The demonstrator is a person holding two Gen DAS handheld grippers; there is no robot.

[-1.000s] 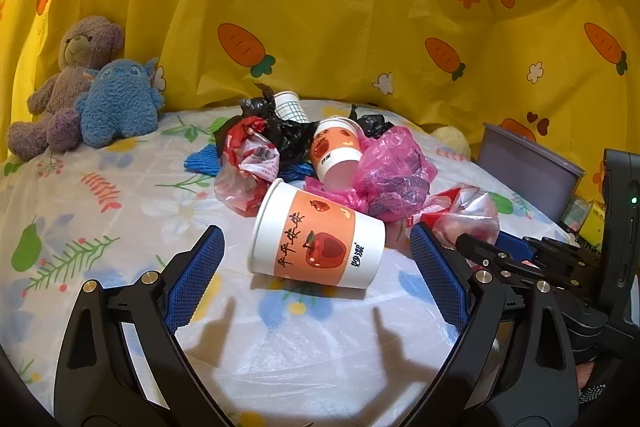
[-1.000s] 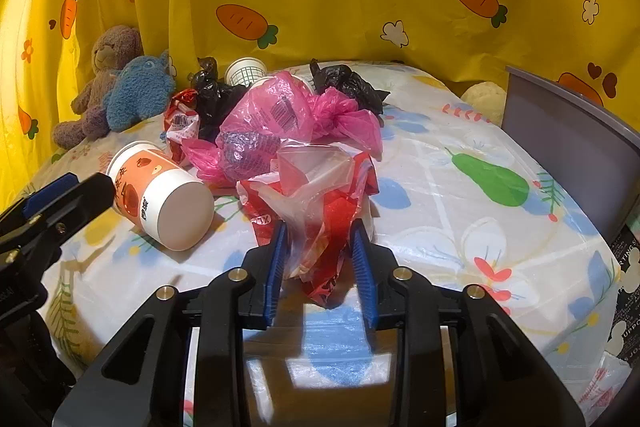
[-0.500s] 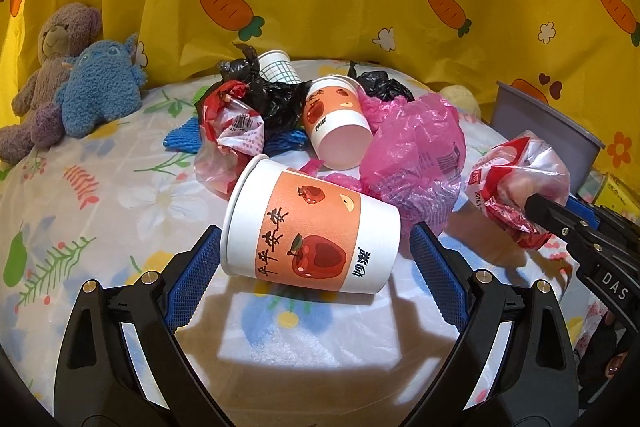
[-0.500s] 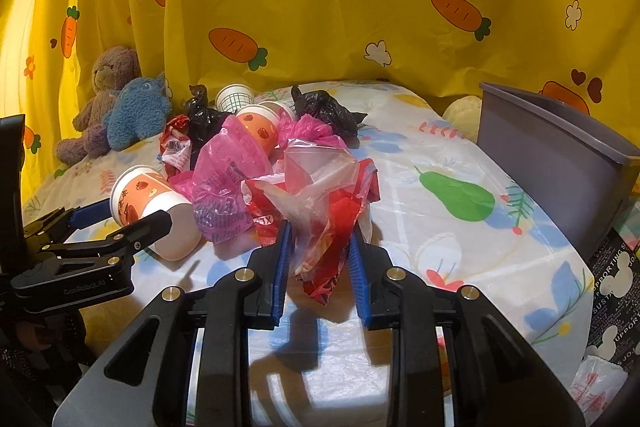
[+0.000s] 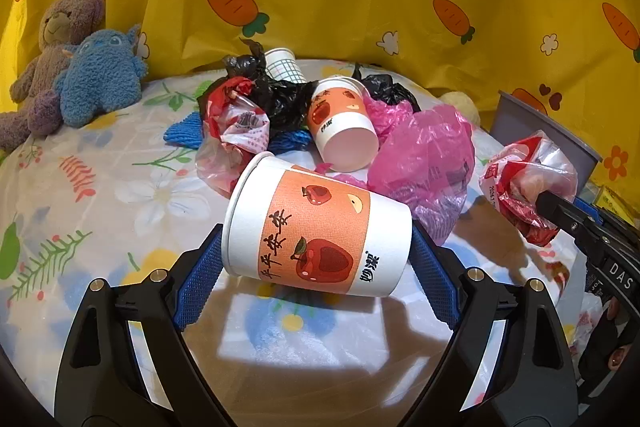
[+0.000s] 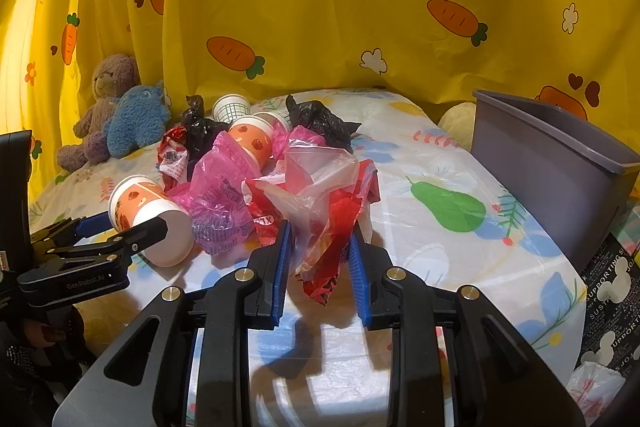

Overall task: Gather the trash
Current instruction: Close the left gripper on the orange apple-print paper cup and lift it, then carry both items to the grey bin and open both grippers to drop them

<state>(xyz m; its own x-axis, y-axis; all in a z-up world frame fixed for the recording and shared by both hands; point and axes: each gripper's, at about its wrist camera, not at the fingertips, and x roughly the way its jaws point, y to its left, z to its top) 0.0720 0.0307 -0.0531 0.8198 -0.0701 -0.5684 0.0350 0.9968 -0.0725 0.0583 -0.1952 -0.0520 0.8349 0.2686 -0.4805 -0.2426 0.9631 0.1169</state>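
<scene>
A white paper cup with an orange apple band (image 5: pixel 320 211) lies on its side on the flowered bed sheet (image 5: pixel 120 195). My left gripper (image 5: pixel 316 229) straddles it, one blue pad at the rim and one at the base. Its jaws are closing, and I see no firm press on the cup. In the right wrist view the same cup (image 6: pixel 148 211) sits behind the left gripper (image 6: pixel 120 231). My right gripper (image 6: pixel 320 231) is shut on a crumpled red and clear plastic bag (image 6: pixel 320 195), held off the sheet; the bag (image 5: pixel 524 179) also shows at the right of the left wrist view.
Behind the cup lies a pile: a pink bag (image 5: pixel 424 151), a second apple cup (image 5: pixel 340 123), black bags (image 5: pixel 280 95), a checked cup (image 5: pixel 282 65), another red bag (image 5: pixel 236 123). A grey bin (image 6: pixel 560 163) stands right of the bed. Plush toys (image 5: pixel 80 75) sit far left.
My left gripper has moved in on the lying cup, and its pads now flank the cup's two ends. The right gripper has carried the red bag up and away from the pile.
</scene>
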